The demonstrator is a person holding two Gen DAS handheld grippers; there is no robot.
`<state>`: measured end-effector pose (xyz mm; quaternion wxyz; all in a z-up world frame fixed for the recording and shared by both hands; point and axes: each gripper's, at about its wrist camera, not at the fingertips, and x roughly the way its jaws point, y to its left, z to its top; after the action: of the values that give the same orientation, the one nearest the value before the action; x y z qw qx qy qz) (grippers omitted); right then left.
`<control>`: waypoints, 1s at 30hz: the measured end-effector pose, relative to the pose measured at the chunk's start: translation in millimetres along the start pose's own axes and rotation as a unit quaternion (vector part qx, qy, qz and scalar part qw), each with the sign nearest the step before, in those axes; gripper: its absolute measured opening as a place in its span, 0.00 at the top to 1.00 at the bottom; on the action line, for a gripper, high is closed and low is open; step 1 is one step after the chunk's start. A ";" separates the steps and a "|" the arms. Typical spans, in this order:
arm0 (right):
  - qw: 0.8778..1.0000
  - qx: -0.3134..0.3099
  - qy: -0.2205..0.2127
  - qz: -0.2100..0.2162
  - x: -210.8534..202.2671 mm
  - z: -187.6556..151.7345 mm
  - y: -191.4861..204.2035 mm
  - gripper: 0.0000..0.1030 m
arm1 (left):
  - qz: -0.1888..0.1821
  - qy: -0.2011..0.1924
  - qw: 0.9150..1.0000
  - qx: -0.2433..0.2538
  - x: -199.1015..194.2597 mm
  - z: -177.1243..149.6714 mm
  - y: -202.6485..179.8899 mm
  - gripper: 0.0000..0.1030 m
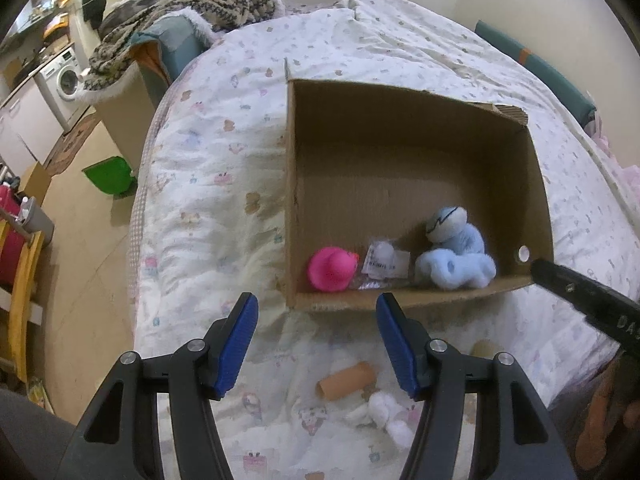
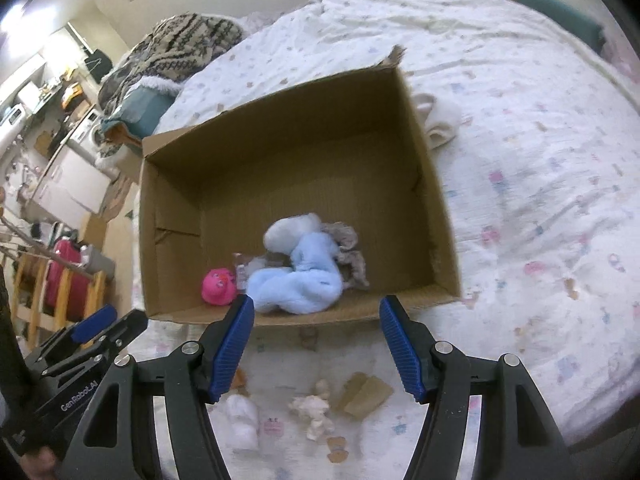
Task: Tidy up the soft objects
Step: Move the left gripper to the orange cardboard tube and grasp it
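Note:
An open cardboard box (image 1: 400, 128) (image 2: 280, 128) lies on the bed. Inside it sit a pink plush duck (image 1: 331, 269) (image 2: 218, 286), a light blue plush toy (image 1: 456, 256) (image 2: 300, 280), a small clear packet (image 1: 382, 262) and a grey cloth (image 2: 352, 256). My left gripper (image 1: 318, 344) hangs open and empty just before the box's near wall. My right gripper (image 2: 316, 344) is open and empty too. Between and below the fingers lie a cardboard tube (image 1: 346, 380), white fluff (image 1: 390, 416) (image 2: 242, 420), a cream figure toy (image 2: 316, 412) and a flat brown piece (image 2: 366, 398).
The bed's printed white duvet (image 1: 216, 160) (image 2: 540, 160) drops off at the left to a wooden floor. A patterned blanket (image 1: 192, 4) lies on a chair beyond. A white folded cloth (image 2: 438, 120) lies right of the box. A green bin (image 1: 110, 178) stands on the floor.

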<state>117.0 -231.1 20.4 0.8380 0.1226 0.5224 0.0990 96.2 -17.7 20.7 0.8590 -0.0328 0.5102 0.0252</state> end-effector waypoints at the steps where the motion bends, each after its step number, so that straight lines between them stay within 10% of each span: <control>1: 1.000 0.003 -0.004 0.005 -2.5 -2.4 -1.3 0.33 | 0.001 0.002 1.000 -0.003 0.3 -2.0 1.4 0.44; 21: 0.990 0.101 0.086 0.049 22.1 -27.8 -30.0 0.33 | -0.071 0.172 0.980 -0.075 86.1 -44.1 -3.4 0.45; 30: 0.988 0.112 0.092 0.046 28.4 -25.2 -35.1 0.33 | -0.046 0.198 0.978 -0.044 115.8 -51.3 -23.3 0.65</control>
<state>108.0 -253.5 -25.3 0.7618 0.2293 0.5993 0.0890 108.4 -44.0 -104.8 0.7391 -0.0981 0.6664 0.0007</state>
